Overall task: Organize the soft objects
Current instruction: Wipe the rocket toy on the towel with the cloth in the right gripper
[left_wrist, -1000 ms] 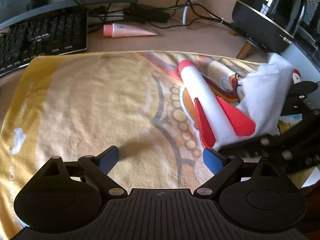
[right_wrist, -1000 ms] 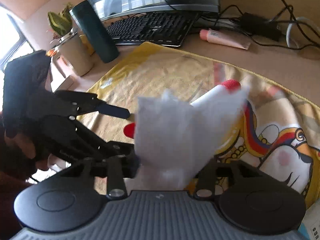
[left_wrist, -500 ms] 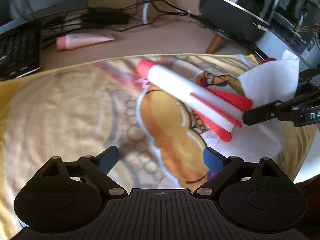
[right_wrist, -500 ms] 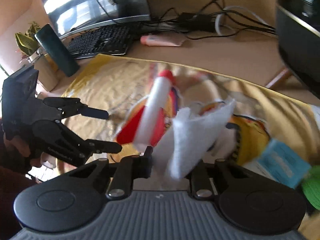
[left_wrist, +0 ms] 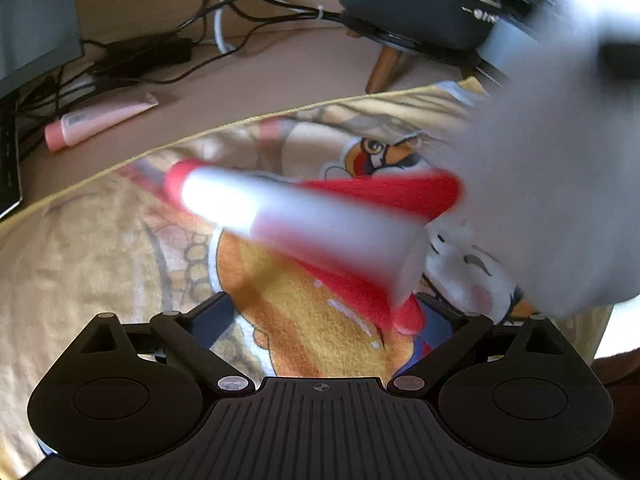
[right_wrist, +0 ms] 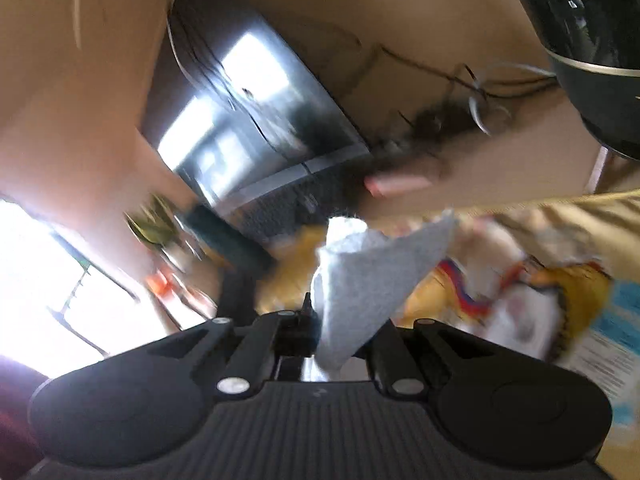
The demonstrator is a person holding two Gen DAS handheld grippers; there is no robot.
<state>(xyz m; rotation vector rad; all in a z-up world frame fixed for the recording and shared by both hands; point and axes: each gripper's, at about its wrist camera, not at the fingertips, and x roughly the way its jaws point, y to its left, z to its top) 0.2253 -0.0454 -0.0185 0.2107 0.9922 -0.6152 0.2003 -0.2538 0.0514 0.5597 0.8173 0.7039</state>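
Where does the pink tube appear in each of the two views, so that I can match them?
Left wrist view: the pink tube lies on the desk at the left, beyond the far edge of the yellow towel.
Right wrist view: it shows as a blurred pink bar near the middle, above the white cloth.
Shared landmark: the round black appliance at the upper right of both.

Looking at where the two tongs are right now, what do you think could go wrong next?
1. The right tongs pinch only one corner of the white cloth, so it could slip free.
2. The foam rocket sits just ahead of the open left tongs; they might nudge it along the yellow towel.
3. Both views are blurred, so aim may be poor.
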